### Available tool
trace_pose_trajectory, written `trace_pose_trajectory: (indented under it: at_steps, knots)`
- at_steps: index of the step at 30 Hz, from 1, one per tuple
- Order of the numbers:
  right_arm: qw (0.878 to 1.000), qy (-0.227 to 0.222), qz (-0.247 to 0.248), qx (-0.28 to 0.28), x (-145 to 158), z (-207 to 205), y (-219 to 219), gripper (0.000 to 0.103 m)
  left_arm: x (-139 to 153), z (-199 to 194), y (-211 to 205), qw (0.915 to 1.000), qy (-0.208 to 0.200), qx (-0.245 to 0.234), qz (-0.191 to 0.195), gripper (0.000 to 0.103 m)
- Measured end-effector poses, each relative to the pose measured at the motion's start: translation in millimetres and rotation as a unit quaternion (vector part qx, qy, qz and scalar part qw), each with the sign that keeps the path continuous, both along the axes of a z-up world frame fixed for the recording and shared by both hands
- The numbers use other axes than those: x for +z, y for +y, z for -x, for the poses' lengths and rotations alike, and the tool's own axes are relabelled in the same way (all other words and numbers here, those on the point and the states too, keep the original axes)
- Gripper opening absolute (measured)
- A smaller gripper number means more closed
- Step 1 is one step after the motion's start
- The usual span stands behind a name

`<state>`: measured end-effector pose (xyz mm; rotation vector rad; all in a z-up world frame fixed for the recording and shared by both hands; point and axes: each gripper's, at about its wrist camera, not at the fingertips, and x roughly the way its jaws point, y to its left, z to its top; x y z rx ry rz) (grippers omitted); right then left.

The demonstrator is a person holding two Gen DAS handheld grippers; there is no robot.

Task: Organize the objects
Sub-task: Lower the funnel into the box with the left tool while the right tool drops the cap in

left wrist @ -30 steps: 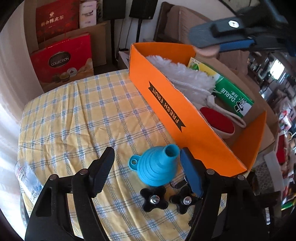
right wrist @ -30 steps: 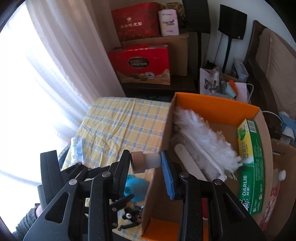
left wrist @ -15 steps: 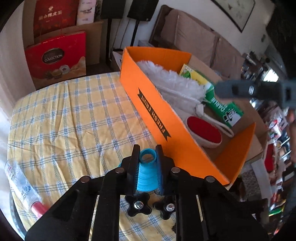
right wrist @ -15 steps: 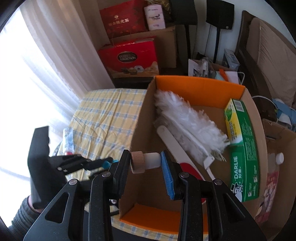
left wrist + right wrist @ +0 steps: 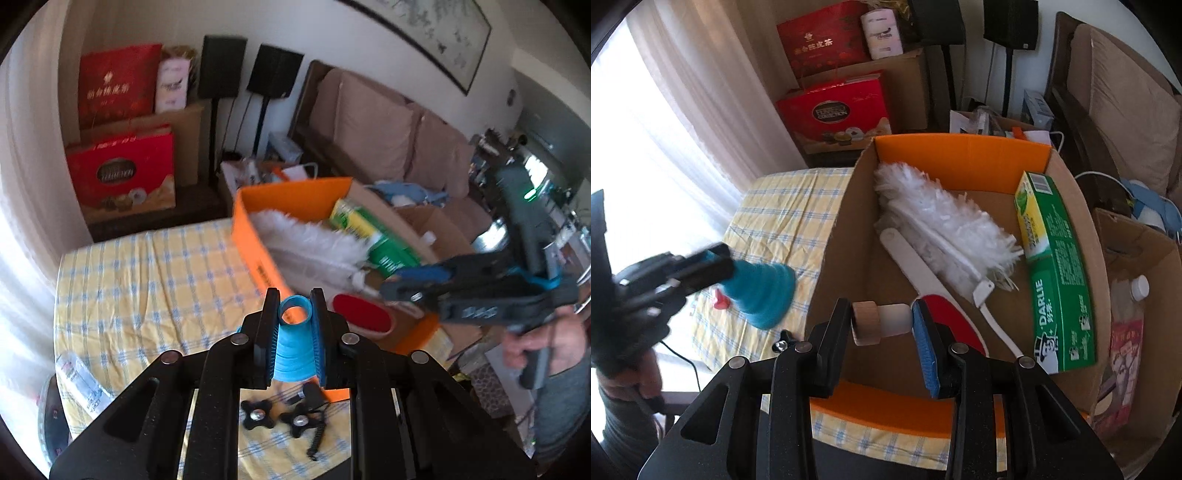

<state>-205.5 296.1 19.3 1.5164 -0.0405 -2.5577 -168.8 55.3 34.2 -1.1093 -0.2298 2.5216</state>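
My left gripper (image 5: 294, 310) is shut on the spout of a blue collapsible funnel (image 5: 293, 347), held up off the yellow checked tablecloth (image 5: 147, 288). In the right wrist view the funnel (image 5: 764, 291) hangs wide end toward the orange cardboard box (image 5: 960, 158), just left of its wall. My right gripper (image 5: 882, 317) is shut on a white stopper with a wooden cap (image 5: 875, 321), above the near end of the box. Inside lie a white duster (image 5: 942, 225), a green Darlie carton (image 5: 1056, 277) and a red lint brush (image 5: 960, 321).
Two black star knobs (image 5: 255, 415) and a cable lie on the cloth below the funnel. A plastic bottle (image 5: 79, 373) lies at the table's left edge. Red gift boxes (image 5: 122, 177) stand behind the table, a sofa (image 5: 388, 133) behind the box, and an open carton (image 5: 1134, 295) to its right.
The left gripper closed on the funnel's spout and lifted it off the cloth. The right gripper carried the stopper from the box's wall to over its inside.
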Motion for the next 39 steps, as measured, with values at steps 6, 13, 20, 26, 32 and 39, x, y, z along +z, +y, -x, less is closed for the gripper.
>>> trace_pose_trajectory:
  at_steps: [6, 13, 20, 26, 32, 39]
  knots:
    - [1.0, 0.002, 0.005, -0.018, 2, -5, 17, 0.034, 17, 4, 32, 0.9995, 0.004, -0.029, -0.013, 0.015]
    - [0.999, 0.004, 0.007, -0.035, 5, -12, 39, 0.034, 8, 19, 72, 0.9988, -0.006, -0.048, 0.004, 0.015]
    - [0.999, -0.001, 0.011, -0.043, -1, -16, 54, 0.034, -11, 44, 101, 0.9966, -0.027, -0.046, 0.062, 0.015]
    - [0.999, -0.004, 0.014, -0.045, -5, -15, 62, 0.034, -35, 67, 119, 0.9904, -0.05, -0.044, 0.121, 0.015]
    - [0.999, -0.009, 0.014, -0.04, -9, -13, 63, 0.034, -61, 81, 118, 0.9863, -0.076, -0.03, 0.143, 0.015]
    - [0.999, -0.025, 0.017, -0.024, -24, -13, 54, 0.034, -72, 90, 123, 0.9835, -0.09, -0.019, 0.156, 0.015]
